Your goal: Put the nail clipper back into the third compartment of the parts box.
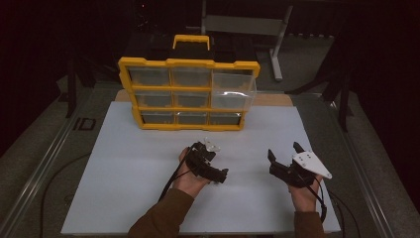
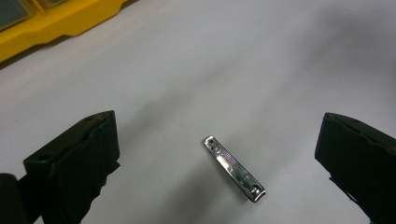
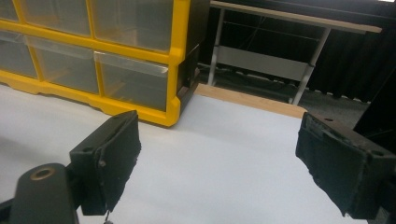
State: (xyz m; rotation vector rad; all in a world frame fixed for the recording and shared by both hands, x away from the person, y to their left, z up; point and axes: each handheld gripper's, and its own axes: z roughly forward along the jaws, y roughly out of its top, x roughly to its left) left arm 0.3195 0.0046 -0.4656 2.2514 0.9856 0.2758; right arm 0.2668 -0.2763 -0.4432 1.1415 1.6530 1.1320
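Note:
A small metal nail clipper [image 2: 235, 169] lies flat on the white table top [image 2: 243, 70]. My left gripper [image 2: 218, 120] hangs over it, open, one jaw on each side and neither touching it. In the high view the left gripper [image 1: 205, 161] tilts down at the table's middle and covers the clipper. My right gripper [image 1: 284, 150] is further right, open and empty. The right gripper view has the right gripper [image 3: 222, 123] low over bare table, facing the yellow drawer organizer [image 3: 180, 56].
The yellow organizer [image 1: 188, 63], with clear drawers and a black handle, stands upright at the back of the white table top [image 1: 124, 168]. Its large right drawer [image 1: 233, 89] seems pulled out a little. Metal rails edge the table, and a grey stand [image 1: 277, 44] is behind it.

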